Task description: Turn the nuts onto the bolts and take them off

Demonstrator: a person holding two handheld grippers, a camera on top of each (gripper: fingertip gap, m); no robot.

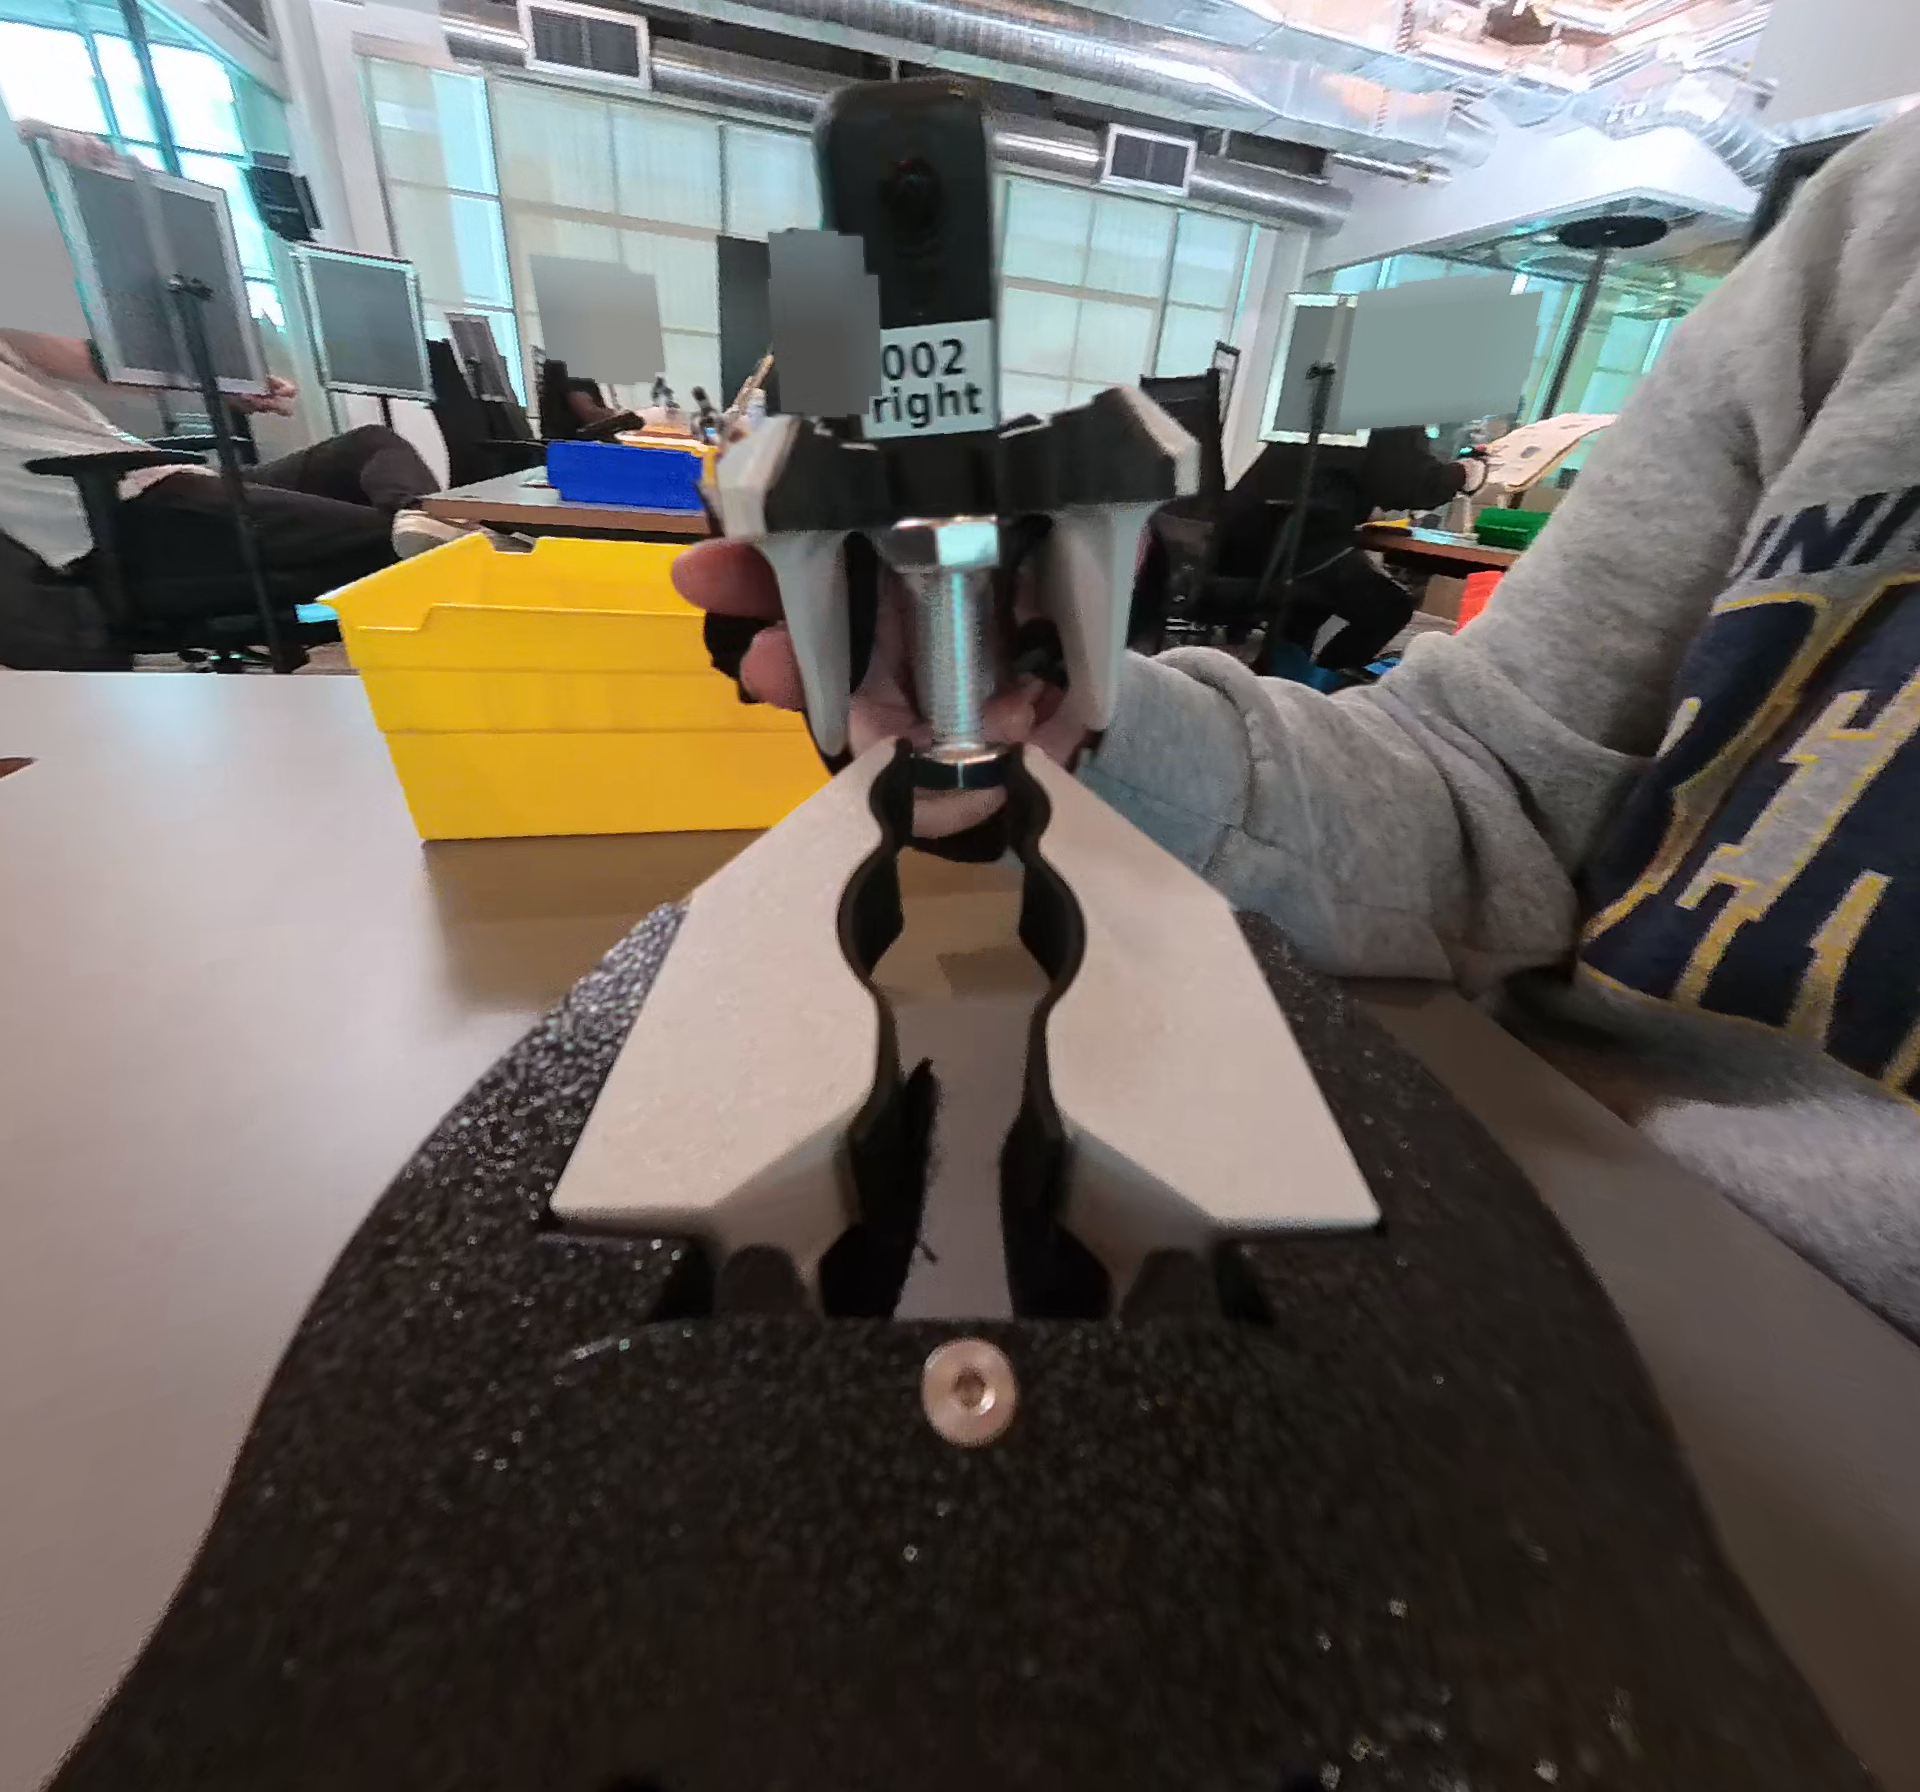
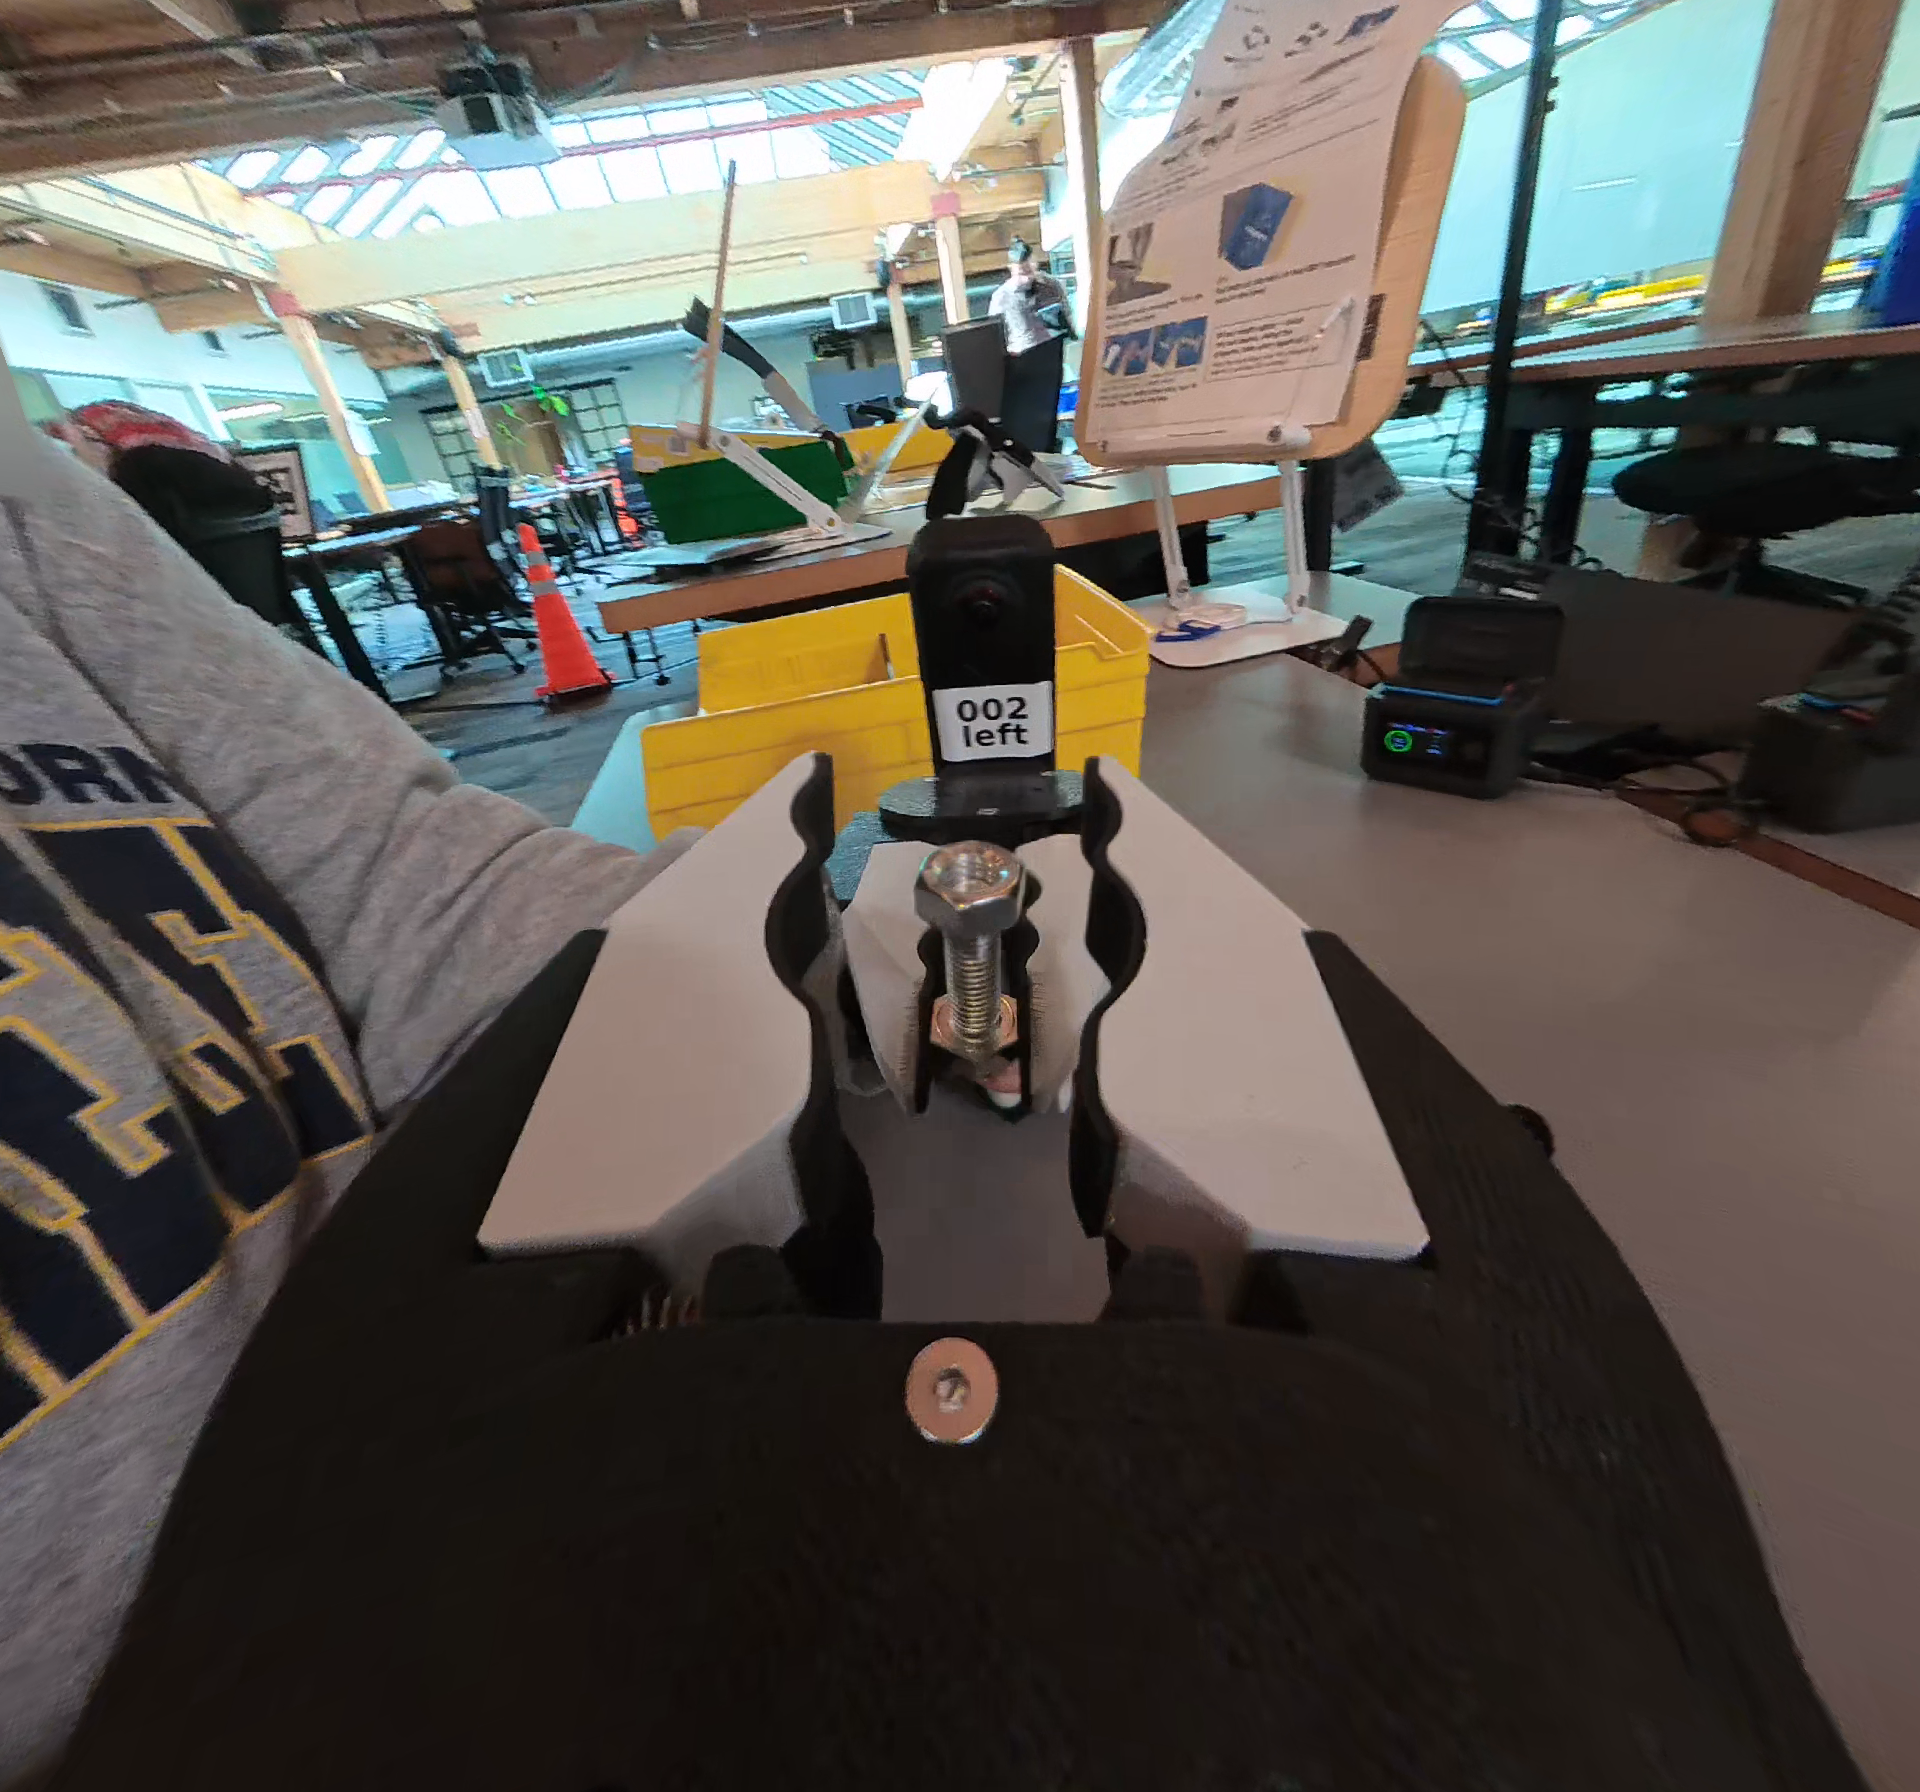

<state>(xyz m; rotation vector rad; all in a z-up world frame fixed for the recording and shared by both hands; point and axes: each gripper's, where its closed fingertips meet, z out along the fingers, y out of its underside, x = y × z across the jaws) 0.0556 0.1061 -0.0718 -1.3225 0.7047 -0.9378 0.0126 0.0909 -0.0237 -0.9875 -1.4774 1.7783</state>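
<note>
My main worry is the bolt (image 1: pixel 943 641): as far as I can tell it is carried only by its thread in the nut (image 1: pixel 964 776), head uppermost, so it is top-heavy; if only a few turns are engaged, a nudge could rock it or cross the thread. The nudge would most likely come from the right gripper (image 2: pixel 961 771); its fingers stand spread either side of the bolt head without touching it, and if I close them off-centre one pad would meet the hex first and push the bolt sideways. A second risk is the nut slipping; the left gripper (image 1: pixel 961 760) has its tips pressed together on the nut, gripping only at the very ends of the fingers, so any twisting load from the other side could spin it out, and both parts would drop to the table (image 1: pixel 208 911), just in front of the yellow bin (image 1: pixel 582 703). As for pose, the two tools face each other nose to nose above the table, the left one level and low, the right one opposite with its fingers reaching past the bolt head; a hand (image 1: pixel 748 641) wraps its grip, the grey sleeve (image 1: pixel 1351 807) running off to the side.
</note>
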